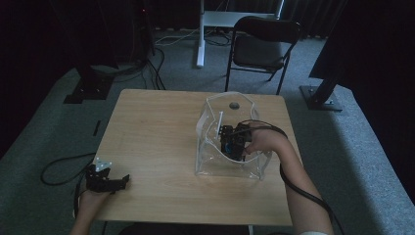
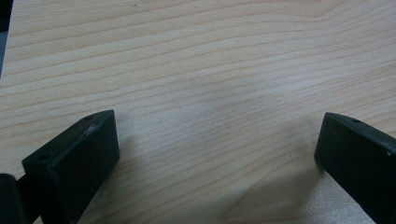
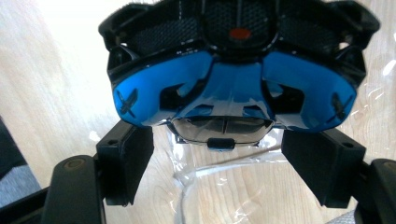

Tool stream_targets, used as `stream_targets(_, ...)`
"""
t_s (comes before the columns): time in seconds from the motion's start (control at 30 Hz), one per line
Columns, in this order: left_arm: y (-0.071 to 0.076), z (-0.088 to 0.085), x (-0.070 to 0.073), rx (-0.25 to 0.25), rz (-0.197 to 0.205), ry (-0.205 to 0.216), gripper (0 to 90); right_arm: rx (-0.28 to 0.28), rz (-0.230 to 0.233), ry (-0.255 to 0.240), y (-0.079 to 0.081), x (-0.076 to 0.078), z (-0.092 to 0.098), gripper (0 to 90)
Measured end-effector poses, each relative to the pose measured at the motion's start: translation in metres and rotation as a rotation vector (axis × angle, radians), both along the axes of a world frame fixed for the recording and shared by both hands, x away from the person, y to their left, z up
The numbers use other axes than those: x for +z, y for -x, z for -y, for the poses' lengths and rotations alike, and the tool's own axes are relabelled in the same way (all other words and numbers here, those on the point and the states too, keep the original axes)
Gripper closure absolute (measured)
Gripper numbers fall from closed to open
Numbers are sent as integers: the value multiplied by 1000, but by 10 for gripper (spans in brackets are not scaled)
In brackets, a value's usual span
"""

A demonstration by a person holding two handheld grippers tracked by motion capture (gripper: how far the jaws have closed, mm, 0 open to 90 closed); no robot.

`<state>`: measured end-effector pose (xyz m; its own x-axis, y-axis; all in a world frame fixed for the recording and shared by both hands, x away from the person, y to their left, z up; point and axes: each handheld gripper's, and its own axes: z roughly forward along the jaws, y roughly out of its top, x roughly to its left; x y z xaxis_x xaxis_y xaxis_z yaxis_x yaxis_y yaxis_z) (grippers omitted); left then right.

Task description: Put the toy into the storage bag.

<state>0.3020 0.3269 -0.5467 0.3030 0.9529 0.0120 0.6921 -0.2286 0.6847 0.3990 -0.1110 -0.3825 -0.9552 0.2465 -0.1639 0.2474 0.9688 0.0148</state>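
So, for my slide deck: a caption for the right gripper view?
Right gripper holds a blue-and-black object over a clear plastic bag.

No lettering seems legible on anything here.

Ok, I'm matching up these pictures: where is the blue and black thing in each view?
High view: the blue and black thing sits right of centre, inside the clear bag.
Left gripper view: bare tabletop between its wide-apart jaws.
Right gripper view: top centre, just beyond the jaws.
Shared landmark: the light wooden tabletop.
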Motion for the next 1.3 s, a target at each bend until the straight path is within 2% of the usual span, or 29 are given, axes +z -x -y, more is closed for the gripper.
stream_targets(0.27, 0, 0, 0, -1, 1, -2, 3, -5, 4, 89, -3, -12, -6, 246)
stream_targets(0.47, 0, 0, 0, -1, -1, -2, 3, -8, 6, 104, -7, -17, -10, 245)
stream_targets(0.7, 0, 0, 0, 0, -1, 1, 3, -10, -14, 153, -12, -30, -13, 248)
stream_targets(0.73, 0, 0, 0, 0, -1, 2, 3, -19, -27, 162, -13, -33, -14, 267)
stream_targets(0.77, 0, 0, 0, 0, -1, 2, 3, -12, -9, 173, -12, -33, -14, 499)
stream_targets(0.8, 0, 0, 0, -1, 0, 1, 3, -16, 0, 164, -14, -32, -13, 622)
stream_targets(0.83, 0, 0, 0, -1, -1, 1, 4, -42, 8, 104, -16, -27, -12, 618)
stream_targets(0.87, 0, 0, 0, -1, -1, 0, 3, -45, 21, 66, -17, -21, -11, 590)
stream_targets(0.9, 0, 0, 0, 0, -2, 1, 4, -66, 30, 58, -17, -16, -10, 570)
stream_targets(1.0, 0, 0, 0, 0, 1, 2, 4, -51, 36, 73, -14, -13, -11, 564)
stream_targets(1.07, 0, 0, 0, -2, 0, 0, 4, -16, -26, 50, -8, -13, -10, 480)
stream_targets(1.1, 0, 0, 0, -2, 0, 1, 4, -8, -33, 39, -7, -13, -10, 460)
stream_targets(1.2, 0, 0, 0, -3, 0, -2, 4, -13, -33, 9, -4, -13, -10, 372)
stream_targets(1.23, 0, 0, 0, -3, -1, -1, 3, -27, -13, 0, -5, -13, -10, 357)
stream_targets(1.3, 0, 0, 0, -3, -1, -1, 4, -41, -17, -20, -7, -12, -8, 315)
